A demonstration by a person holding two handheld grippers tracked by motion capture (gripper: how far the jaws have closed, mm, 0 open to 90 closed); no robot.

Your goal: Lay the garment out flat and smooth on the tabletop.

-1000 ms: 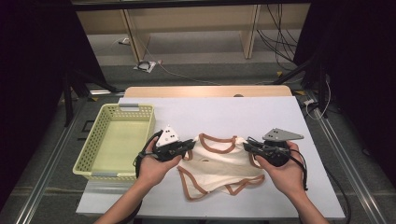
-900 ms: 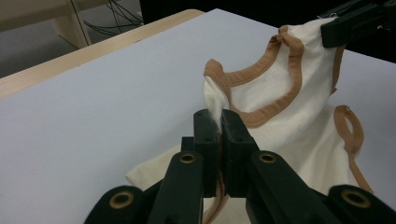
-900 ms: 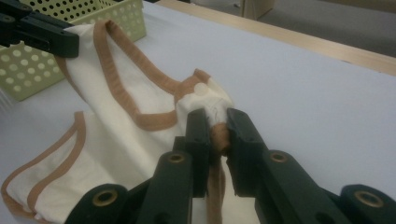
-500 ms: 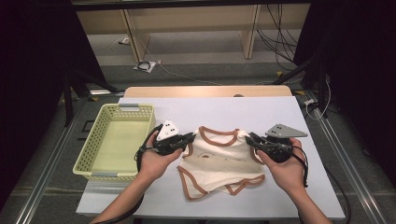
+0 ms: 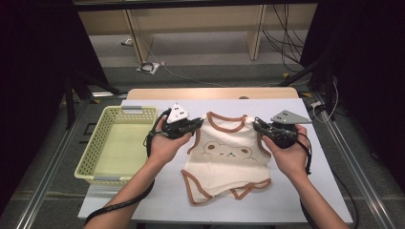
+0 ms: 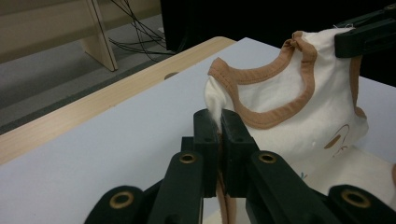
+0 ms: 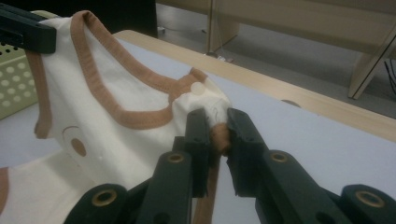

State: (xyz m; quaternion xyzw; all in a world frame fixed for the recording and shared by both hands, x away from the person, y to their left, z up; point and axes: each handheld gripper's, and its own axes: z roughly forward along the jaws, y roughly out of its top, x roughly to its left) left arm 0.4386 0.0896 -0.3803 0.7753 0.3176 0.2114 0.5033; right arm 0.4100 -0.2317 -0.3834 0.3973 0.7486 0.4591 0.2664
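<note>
While the bodysuit (image 5: 228, 155) hangs stretched between both tools, the left gripper (image 6: 218, 122) is clamped on one shoulder and the right gripper (image 7: 215, 122) on the other. Its lower half rests on the table (image 5: 329, 191); the pinched cloth is hidden between the jaws.

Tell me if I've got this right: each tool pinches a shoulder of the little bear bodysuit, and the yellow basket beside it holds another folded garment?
Not quite. The left tool and right tool do each pinch a shoulder of the bear bodysuit, but the yellow basket beside it holds no garment; the high view shows its bare bottom.
</note>
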